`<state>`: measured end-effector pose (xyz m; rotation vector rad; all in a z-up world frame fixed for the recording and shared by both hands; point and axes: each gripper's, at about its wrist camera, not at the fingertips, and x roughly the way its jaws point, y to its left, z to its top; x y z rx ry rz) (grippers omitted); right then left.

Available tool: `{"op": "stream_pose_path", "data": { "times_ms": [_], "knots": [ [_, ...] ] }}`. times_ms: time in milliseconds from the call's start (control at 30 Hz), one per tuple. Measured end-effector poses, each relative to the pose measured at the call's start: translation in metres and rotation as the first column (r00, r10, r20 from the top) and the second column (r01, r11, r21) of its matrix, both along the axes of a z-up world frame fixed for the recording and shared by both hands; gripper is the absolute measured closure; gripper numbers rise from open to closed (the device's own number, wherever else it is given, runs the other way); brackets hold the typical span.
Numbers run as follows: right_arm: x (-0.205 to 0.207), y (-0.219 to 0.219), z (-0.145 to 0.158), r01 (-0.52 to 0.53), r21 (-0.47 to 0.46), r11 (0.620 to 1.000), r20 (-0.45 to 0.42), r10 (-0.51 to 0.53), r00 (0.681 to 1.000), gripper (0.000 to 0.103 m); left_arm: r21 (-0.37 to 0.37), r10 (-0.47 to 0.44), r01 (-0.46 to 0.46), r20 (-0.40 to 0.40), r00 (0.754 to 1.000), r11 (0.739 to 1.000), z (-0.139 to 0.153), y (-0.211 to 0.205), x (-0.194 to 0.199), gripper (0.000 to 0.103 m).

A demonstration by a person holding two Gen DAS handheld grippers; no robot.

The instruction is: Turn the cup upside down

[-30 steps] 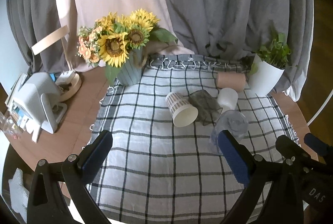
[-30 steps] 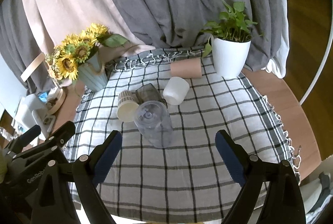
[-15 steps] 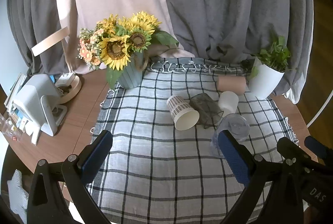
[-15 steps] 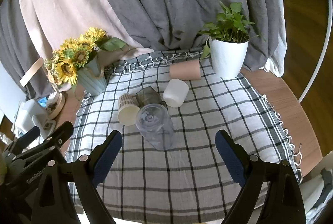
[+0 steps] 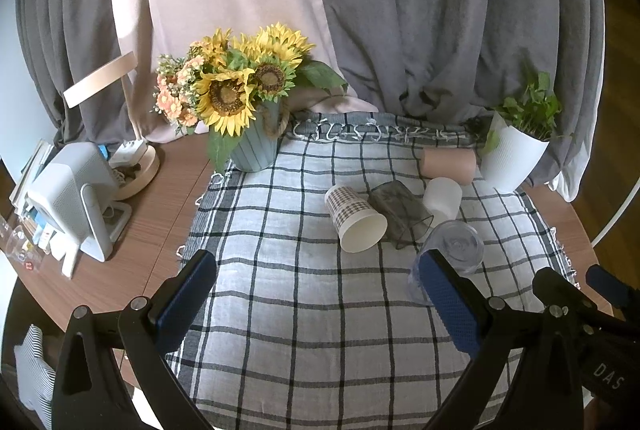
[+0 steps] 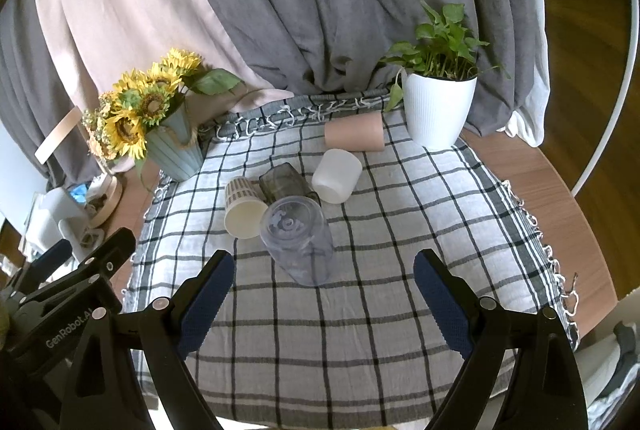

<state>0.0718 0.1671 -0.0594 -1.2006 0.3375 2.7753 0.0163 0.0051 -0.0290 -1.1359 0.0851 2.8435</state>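
Cups lie clustered ahead of both grippers on the checked cloth [image 6: 360, 310]: a clear plastic cup [image 6: 298, 240] stands upside down nearest, just ahead of the right gripper [image 6: 320, 294], with a paper cup [image 6: 242, 206], a dark cup [image 6: 282, 182] and a white cup [image 6: 337, 175] tipped over close behind it. Both the right gripper and the left gripper [image 5: 316, 294] hang wide open, holding nothing. Bare cloth spreads between the fingers and to the right, while a flower vase [image 5: 256, 146] and a potted plant [image 6: 438, 110] stand at the far corners.

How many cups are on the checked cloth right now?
5. The clear plastic cup stands upside down nearest the grippers; behind it the plaid paper cup and the smoky grey cup lie on their sides; the white cup is right of them; the pink cup lies by the plant pot.
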Motion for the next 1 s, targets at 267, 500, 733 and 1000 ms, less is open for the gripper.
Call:
{"op": "stream_pose_path", "data": {
  "times_ms": [267,500,733,1000],
  "knots": [
    [0.0005,-0.0009,-0.0009,-0.001,0.000,1.000,0.002,0.001,1.000,0.012,0.000,0.001,-0.001,0.004,1.000,1.000,-0.0011,-0.0016,0.0009,0.000],
    [0.0008,-0.0023,-0.0039,-0.002,0.000,1.000,0.007,0.002,1.000,0.012,-0.002,0.001,-0.001,0.007,1.000,1.000,-0.0025,-0.0024,0.0016,0.000],
    [0.0003,-0.0022,-0.0044,-0.003,0.001,1.000,0.008,0.003,1.000,0.012,-0.002,0.001,-0.001,0.007,1.000,1.000,-0.0024,-0.0026,0.0015,0.000],
    [0.0000,-0.0003,-0.0061,-0.002,0.001,1.000,0.010,0.002,1.000,0.012,-0.003,0.002,-0.002,0.008,1.000,1.000,-0.0022,-0.0024,0.0012,0.000]
  ]
}}
